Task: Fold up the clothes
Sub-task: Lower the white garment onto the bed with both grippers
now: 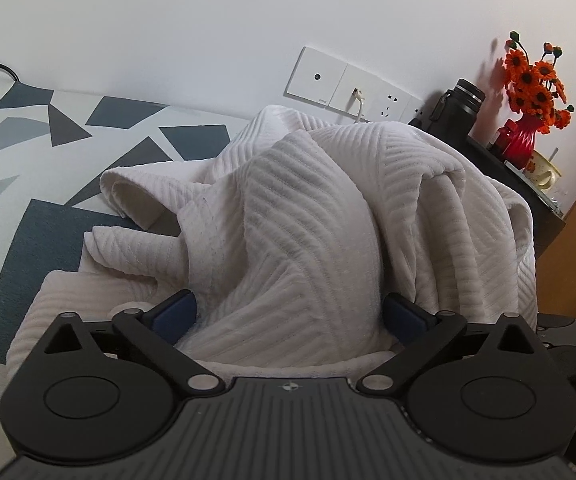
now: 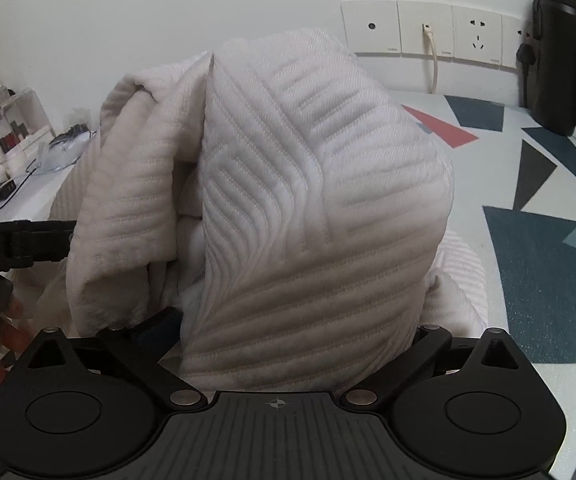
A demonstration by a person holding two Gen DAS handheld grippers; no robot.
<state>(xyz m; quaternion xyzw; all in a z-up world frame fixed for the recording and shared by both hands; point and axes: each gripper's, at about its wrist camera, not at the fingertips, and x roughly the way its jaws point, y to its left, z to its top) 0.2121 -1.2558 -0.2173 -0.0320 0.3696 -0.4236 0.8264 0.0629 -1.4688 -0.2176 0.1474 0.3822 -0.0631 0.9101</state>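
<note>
between the wide-spread left gripper (image 1: 290, 314) and right gripper (image 2: 288, 332) bulges the white garment (image 1: 308, 208), unpinched; best seek an edge before closing

Readable text appears once only: the white lettering "Robot.AI", cut off at the frame's left edge so that any preceding characters are lost, printed on the side of the black left tool (image 2: 15, 246) seen from the right wrist view. Small grey marks on the lower corners of the wall socket plates (image 2: 424, 28) are too small to read. No other legible labels, numbers or signs.
</note>
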